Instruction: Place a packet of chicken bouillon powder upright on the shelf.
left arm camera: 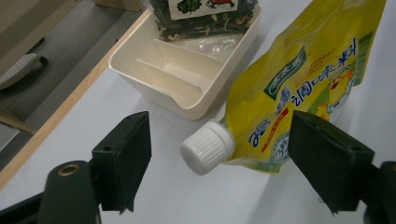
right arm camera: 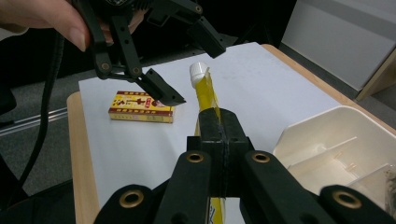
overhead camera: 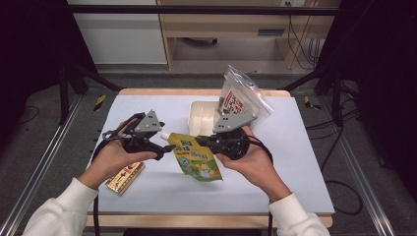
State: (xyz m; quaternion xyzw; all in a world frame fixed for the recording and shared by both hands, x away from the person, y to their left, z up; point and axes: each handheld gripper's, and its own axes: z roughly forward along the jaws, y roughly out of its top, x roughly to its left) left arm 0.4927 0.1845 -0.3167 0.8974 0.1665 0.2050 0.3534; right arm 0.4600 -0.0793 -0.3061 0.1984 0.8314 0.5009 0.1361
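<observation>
A yellow spouted pouch [overhead camera: 197, 160] with a white cap [left arm camera: 207, 147] is held over the white table [overhead camera: 162, 189]. My right gripper [overhead camera: 202, 141] is shut on the pouch's upper edge [right arm camera: 209, 100]; in the right gripper view the jaws are pressed together on the thin yellow film. My left gripper [overhead camera: 162, 150] is open, its two pads [left arm camera: 127, 156] standing either side of the cap without touching it. The pouch [left arm camera: 303, 79] hangs tilted, cap toward the left gripper.
A cream divided tray [overhead camera: 202, 115] sits at the back centre with a clear bag of dark dried food [overhead camera: 240, 98] standing in it. A small red and yellow box [overhead camera: 125, 178] lies at the front left of the table, near the left forearm.
</observation>
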